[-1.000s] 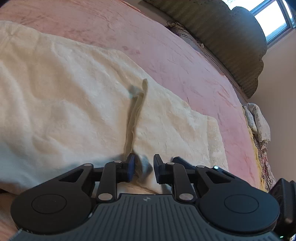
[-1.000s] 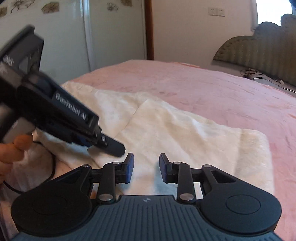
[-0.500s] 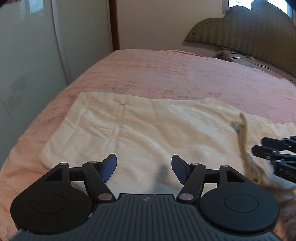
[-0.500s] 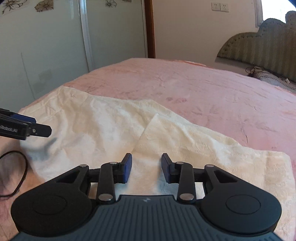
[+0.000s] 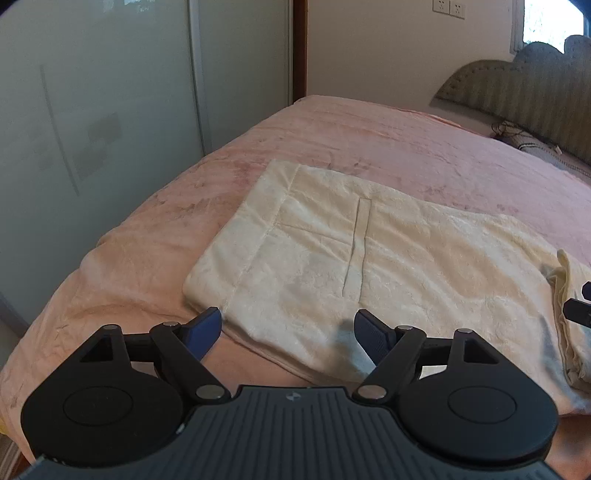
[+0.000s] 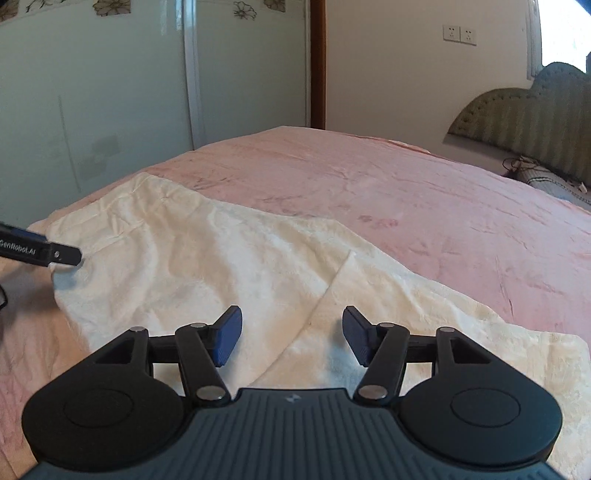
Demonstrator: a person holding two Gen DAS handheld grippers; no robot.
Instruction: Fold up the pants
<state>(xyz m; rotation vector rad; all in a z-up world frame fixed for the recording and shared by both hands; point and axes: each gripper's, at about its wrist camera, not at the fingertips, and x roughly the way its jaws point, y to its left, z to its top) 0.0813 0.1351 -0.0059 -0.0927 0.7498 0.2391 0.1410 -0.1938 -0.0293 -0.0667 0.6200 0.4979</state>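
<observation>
Cream pants lie folded flat on the pink bed. Both tongs, left and right, have just been opening and now hover spread and empty above the cloth. They have let the fabric go, so this fold looks finished.

We see a pink bed; behind it a green padded headboard, beside the bed frosted sliding doors with a wooden door frame, and wall sockets above the bed.
</observation>
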